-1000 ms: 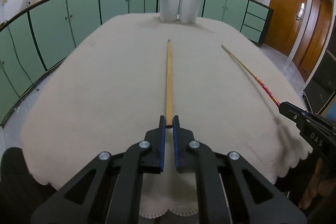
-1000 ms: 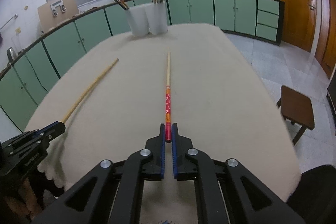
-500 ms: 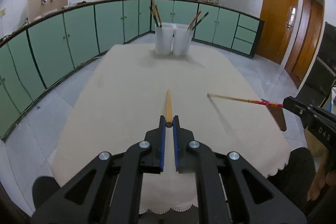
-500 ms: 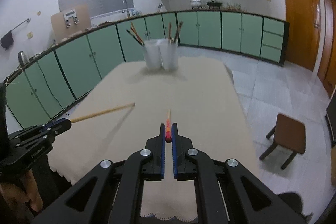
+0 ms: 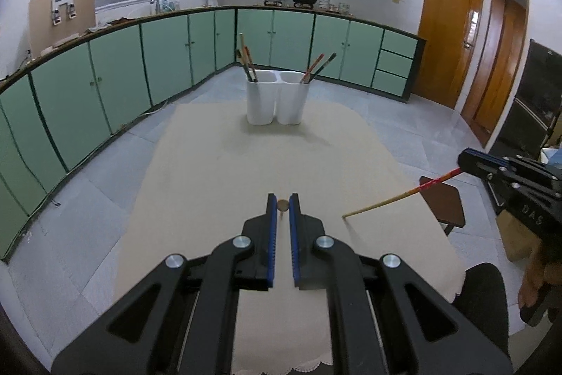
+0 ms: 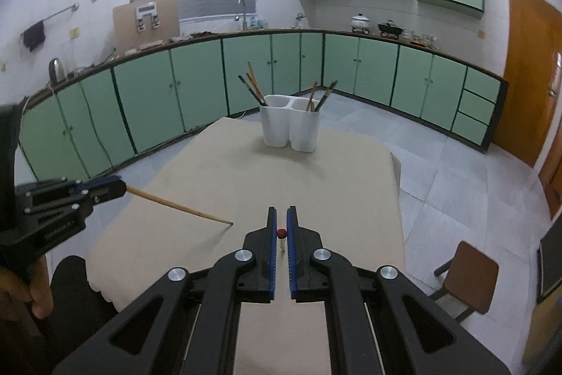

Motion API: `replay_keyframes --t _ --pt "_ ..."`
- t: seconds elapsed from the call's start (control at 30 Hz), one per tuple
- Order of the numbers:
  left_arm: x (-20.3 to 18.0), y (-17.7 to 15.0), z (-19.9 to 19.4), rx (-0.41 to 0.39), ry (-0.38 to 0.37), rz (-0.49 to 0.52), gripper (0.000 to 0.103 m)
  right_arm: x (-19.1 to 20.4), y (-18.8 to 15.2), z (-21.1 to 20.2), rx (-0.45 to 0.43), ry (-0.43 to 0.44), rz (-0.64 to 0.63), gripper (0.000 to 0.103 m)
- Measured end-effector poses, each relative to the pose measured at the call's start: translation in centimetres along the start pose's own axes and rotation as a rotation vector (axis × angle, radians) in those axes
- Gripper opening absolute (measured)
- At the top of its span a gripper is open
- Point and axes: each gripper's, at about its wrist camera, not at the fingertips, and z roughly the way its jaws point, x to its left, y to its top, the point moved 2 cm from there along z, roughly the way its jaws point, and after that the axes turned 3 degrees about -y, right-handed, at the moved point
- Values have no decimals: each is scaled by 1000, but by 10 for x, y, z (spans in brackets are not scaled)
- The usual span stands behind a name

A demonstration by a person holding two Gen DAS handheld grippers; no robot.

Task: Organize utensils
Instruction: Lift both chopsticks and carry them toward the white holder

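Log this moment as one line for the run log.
left gripper: shut on plain chopstick | right gripper: shut on red-ended chopstick | both above table | holder: ahead

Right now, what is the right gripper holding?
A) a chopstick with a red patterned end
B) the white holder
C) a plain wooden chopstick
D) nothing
A: the right gripper is clamped on the red-ended chopstick; the left gripper holds the plain wooden chopstick.

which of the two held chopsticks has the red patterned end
The chopstick in the right gripper: red patterned band by the jaws, pale bare tip. The left gripper holds a plain wooden chopstick, one colour throughout.
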Motion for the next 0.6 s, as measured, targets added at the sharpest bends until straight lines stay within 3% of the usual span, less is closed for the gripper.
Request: replay_keyframes --t 0.6 --pt "11 48 4 41 -71 0 6 7 40 20 35 30 -107 5"
